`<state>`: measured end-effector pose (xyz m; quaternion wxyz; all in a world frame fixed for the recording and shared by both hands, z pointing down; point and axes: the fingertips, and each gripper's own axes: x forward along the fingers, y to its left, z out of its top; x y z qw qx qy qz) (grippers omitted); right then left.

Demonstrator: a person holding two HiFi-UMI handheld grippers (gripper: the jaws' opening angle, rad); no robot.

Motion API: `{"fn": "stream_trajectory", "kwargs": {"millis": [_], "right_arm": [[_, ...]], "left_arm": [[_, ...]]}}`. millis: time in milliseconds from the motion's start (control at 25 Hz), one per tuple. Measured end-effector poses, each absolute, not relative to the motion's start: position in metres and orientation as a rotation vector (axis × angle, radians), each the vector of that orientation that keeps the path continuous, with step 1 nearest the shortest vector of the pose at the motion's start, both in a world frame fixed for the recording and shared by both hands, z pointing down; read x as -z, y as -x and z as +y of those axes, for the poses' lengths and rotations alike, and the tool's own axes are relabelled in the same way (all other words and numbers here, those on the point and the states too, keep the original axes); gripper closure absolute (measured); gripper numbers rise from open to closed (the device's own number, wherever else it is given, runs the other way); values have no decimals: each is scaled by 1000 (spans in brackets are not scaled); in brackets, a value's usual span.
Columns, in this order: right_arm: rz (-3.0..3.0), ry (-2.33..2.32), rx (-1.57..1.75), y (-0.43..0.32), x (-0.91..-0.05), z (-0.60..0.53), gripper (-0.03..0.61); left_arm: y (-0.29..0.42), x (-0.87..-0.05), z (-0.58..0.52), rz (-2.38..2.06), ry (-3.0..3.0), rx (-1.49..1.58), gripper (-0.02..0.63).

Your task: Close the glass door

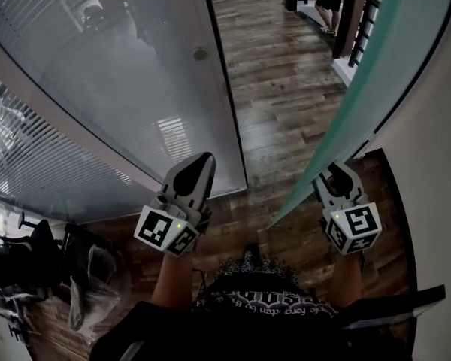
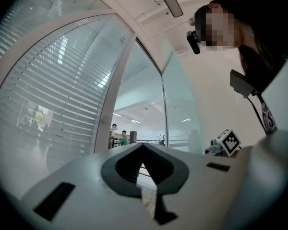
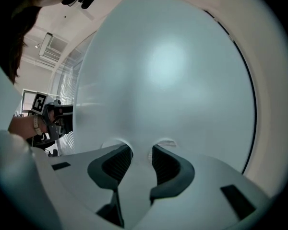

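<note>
**Right gripper at the glass, door wide open**

Right gripper [image 3: 141, 150]: jaws apart, nothing between them, tips aimed square at the frosted face of the door [image 3: 168, 71]. Touching or just off it, cannot tell.

Left gripper [image 2: 143, 146]: jaws closed tip to tip, empty, held near the frame [image 1: 233, 126] of the glass wall [image 1: 113, 89].

The door stands swung well clear of the frame. Its free edge slants across the right of the doorway, with wood floor [image 1: 286, 81] showing through the gap.

Risks, as I judge them:
- Bare tips on smooth glass may skid and lose the push.
- A hard shove could slam the door into the frame.
- The left gripper sits near where the door's edge will land and could get pinched.
</note>
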<state>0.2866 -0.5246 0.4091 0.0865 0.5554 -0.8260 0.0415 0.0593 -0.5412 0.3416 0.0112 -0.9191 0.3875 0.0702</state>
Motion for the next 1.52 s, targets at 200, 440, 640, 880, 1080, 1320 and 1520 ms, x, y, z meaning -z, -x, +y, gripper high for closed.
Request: {"fn": "stream_trajectory", "kwargs": {"millis": [200, 440, 640, 880, 1080, 1320, 1520], "right_arm": [[-2451, -1674, -131, -284, -410, -531, 442], [-2433, -1705, -150, -276, -407, -549, 443], [-2435, -1728, -161, -269, -408, -571, 443], [-2416, -1746, -163, -255, -410, -599, 443], [-2394, -1768, -173, -247, -404, -626, 443], [-2379, -1768, -190, -234, -404, -657, 443], [-2394, -1757, -215, -230, -407, -679, 445]], "left_arm": [[-48, -339, -542, 1251, 2838, -225, 612], [-31, -337, -546, 1297, 2816, -209, 612], [-14, -335, -562, 1323, 2788, -231, 612], [7, -331, -585, 1334, 2761, -257, 612], [15, -319, -603, 1325, 2763, -294, 612], [31, -321, -620, 1365, 2759, -287, 612], [31, -319, -627, 1362, 2760, -320, 612]]}}
